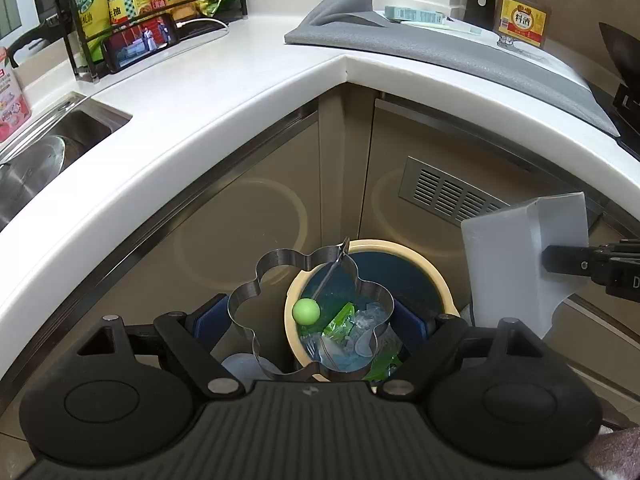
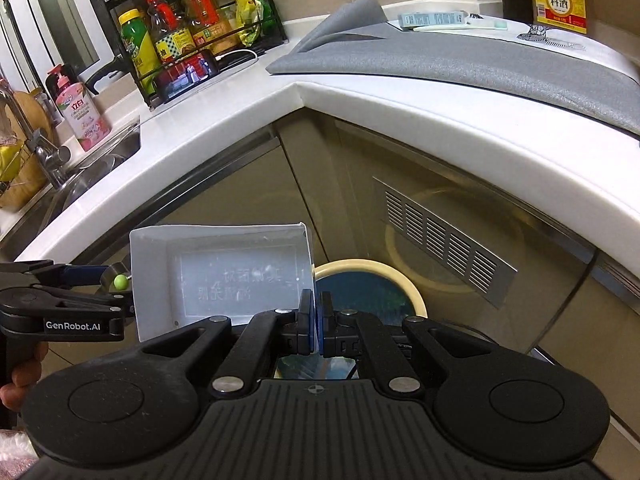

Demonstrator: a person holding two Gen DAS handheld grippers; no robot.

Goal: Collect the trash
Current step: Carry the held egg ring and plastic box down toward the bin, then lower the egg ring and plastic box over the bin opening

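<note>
The left gripper point(image 1: 310, 320), jaws spread wide, clamps a flower-shaped stainless-steel ring mould point(image 1: 280, 280) with a green ball-tipped handle point(image 1: 306, 311) between its blue pads. Directly below and ahead of those jaws stands a round cream-rimmed trash bin point(image 1: 420, 264) holding wrappers. The right gripper point(image 2: 316, 320), jaws pressed together, pinches the wall of a white rectangular plastic box point(image 2: 224, 272), just beside the bin.
</note>
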